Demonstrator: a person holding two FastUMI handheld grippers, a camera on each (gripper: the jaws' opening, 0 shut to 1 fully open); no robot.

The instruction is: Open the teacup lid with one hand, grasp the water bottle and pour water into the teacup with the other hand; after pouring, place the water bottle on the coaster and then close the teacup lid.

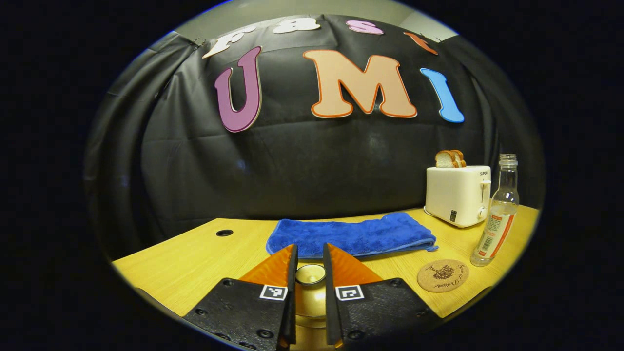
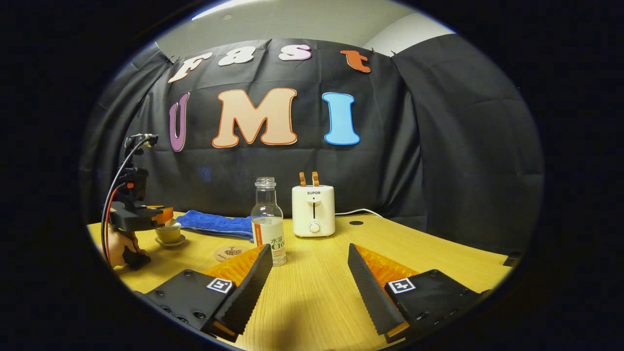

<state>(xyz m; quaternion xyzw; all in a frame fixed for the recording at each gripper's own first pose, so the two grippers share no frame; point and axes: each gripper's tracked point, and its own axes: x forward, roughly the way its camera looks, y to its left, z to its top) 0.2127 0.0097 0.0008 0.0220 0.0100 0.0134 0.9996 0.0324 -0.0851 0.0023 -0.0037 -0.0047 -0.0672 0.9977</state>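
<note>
Left hand-held gripper [image 1: 310, 253] sat narrow around the teacup lid [image 1: 310, 274], fingers apparently touching its knob, hard to confirm. Teacup [image 2: 168, 233] stood near the counter [image 2: 317, 292] left edge, in front of the blue towel [image 1: 351, 236]. Right hand-held gripper [image 2: 308, 253] was wide open, holding nothing, bare counter ahead. Water bottle [image 2: 267, 222] stood upright just beside the coaster [image 2: 229, 253], toaster [image 2: 313, 209] behind.

Even overhead light, soft shadows on the bench [image 2: 317, 292]; sharp centre, strong fisheye bending toward the edges.
</note>
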